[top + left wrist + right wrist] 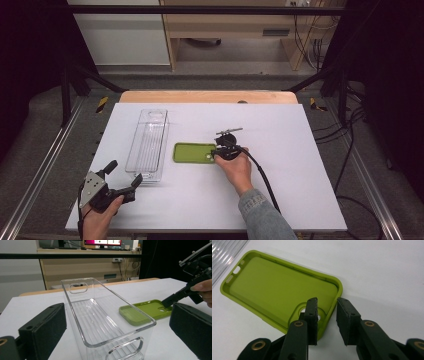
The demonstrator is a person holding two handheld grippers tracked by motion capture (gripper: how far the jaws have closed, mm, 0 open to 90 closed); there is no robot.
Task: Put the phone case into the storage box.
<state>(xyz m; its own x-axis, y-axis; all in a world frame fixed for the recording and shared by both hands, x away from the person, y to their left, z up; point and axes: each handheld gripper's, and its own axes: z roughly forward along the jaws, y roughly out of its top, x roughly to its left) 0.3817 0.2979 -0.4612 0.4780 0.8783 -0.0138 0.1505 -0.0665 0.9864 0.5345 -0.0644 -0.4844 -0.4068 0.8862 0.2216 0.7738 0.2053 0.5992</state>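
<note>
At the centre of the white table (280, 200), a green phone case (279, 292) lies open side up, just beside a clear plastic bin (100, 322). The right gripper (327, 315) straddles the case's near end wall, one jaw inside by the camera cutout, one outside, the two apart and not yet clamped. A clean pickup likely calls for closing squarely on that thin wall, then lifting level so the soft case does not fold. The left gripper (122, 181), jaws wide apart, waits by the bin's near end.
</note>
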